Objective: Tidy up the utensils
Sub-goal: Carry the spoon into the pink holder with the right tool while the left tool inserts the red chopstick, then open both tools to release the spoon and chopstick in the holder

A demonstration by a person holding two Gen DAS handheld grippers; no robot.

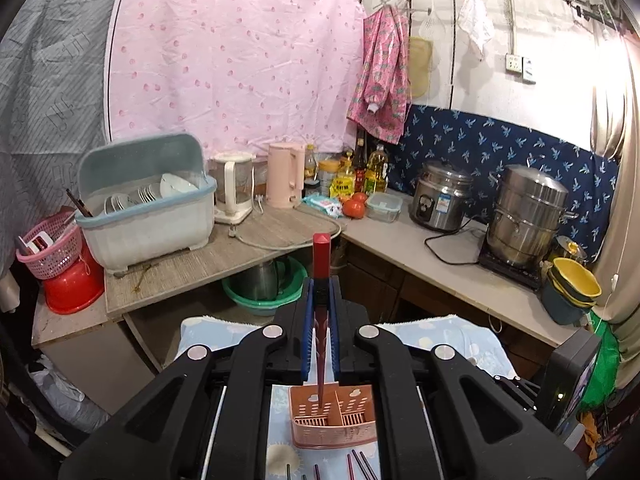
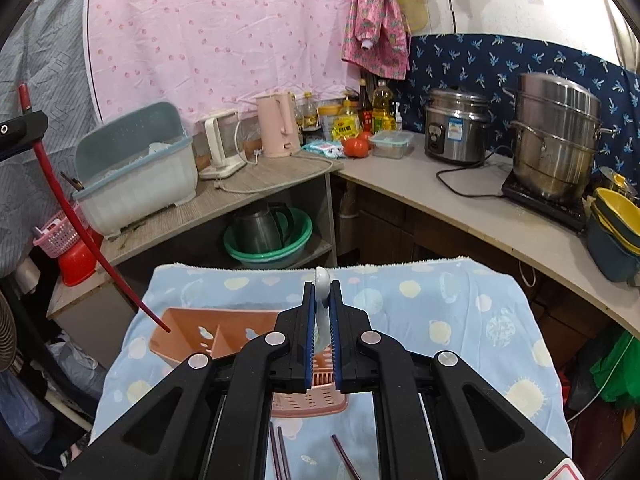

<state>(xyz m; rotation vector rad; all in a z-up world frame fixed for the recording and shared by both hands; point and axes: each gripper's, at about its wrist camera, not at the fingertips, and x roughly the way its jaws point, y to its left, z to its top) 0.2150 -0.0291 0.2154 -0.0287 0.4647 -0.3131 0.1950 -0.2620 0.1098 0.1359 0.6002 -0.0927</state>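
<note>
A cramped home kitchen is shown. Beyond the tongs, an L-shaped counter (image 2: 460,188) carries a rice cooker (image 2: 456,128), a stacked steamer pot (image 2: 556,136), oil bottles (image 2: 382,108) and a covered dish rack (image 2: 136,172). An apron (image 2: 374,20) is hung above.

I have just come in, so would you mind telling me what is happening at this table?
A person is sorting utensils with two handheld grippers. The left gripper is shut on a red chopstick, its thin end pointing into the left compartment of the pink plastic divided utensil holder. The right gripper is shut on a white ceramic spoon, held above the same holder. More dark chopsticks lie on the blue patterned towel in front of the holder, not yet sorted.
</note>
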